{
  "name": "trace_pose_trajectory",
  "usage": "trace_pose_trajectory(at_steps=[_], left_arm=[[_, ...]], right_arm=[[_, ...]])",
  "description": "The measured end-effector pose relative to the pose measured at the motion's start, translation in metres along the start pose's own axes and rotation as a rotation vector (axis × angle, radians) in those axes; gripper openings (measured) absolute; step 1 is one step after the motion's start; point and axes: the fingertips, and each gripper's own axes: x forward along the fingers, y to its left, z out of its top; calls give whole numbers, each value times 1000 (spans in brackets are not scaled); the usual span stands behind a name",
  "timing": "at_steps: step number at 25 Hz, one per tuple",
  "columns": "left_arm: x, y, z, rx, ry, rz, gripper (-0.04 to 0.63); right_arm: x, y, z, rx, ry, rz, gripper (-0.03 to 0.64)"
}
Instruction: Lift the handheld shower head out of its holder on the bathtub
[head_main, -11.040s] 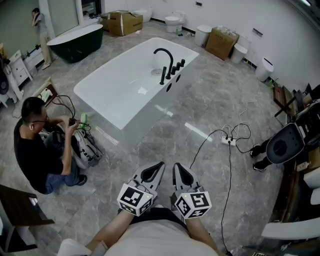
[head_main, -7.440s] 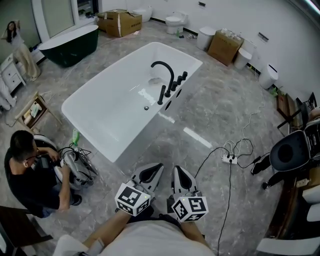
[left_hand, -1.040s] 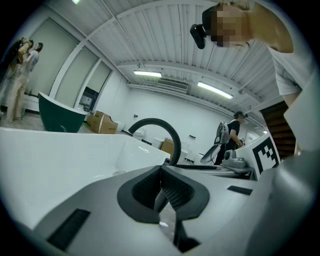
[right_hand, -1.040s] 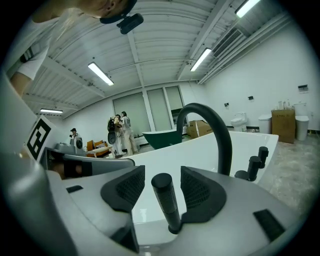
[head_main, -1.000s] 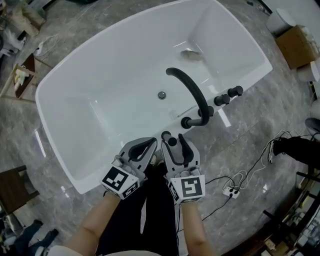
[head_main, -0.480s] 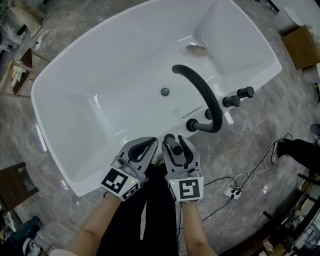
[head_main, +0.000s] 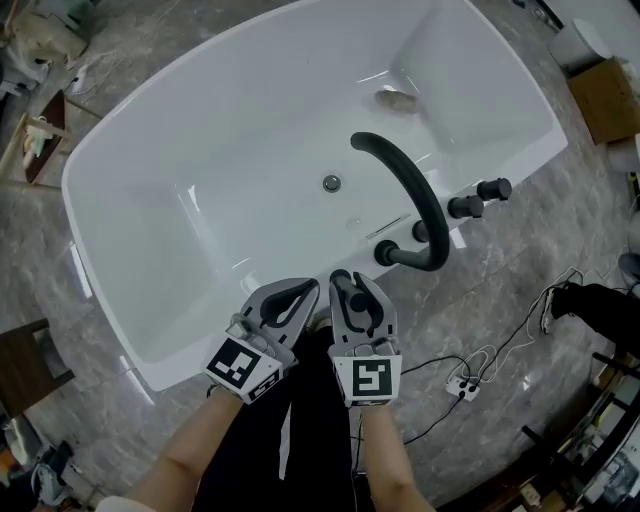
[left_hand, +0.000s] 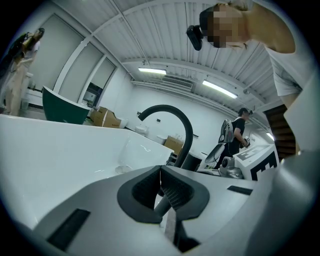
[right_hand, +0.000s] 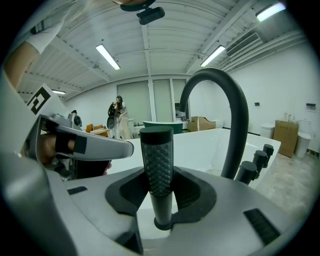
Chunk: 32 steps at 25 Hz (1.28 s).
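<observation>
**Two grippers at the tub rim, one on the shower head**

The white bathtub fills the head view, with its black arched spout rising from the near rim. My left gripper hangs idle beside the right one, its jaws together on nothing. My right gripper has just been closing its jaws, and they now look clamped on the handheld shower head. The shower head stands upright in its holder on the rim.

To do this step well, I judge I should draw straight up along the handle, without tilting, until the stem clears the collar. The right gripper view shows the knurled grip and the collar. The head view shows only the handle's top, and neither shows me a hose.
</observation>
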Motion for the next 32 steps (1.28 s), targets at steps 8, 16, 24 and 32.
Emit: trace_pose_trajectory(at_steps=[8, 16, 24, 32], left_arm=[[0, -3, 5, 9, -5, -2, 11], [-7, -11, 18, 27, -9, -1, 11], [-16, -20, 45, 39, -33, -3, 11], [-31, -32, 81, 56, -57, -3, 11]], right_arm=[[-2, -1, 0, 22, -5, -9, 137], [-12, -1, 21, 8, -34, -1, 137], [-23, 8, 51, -10, -51, 15, 137], [-46, 5, 89, 5, -82, 9, 137]])
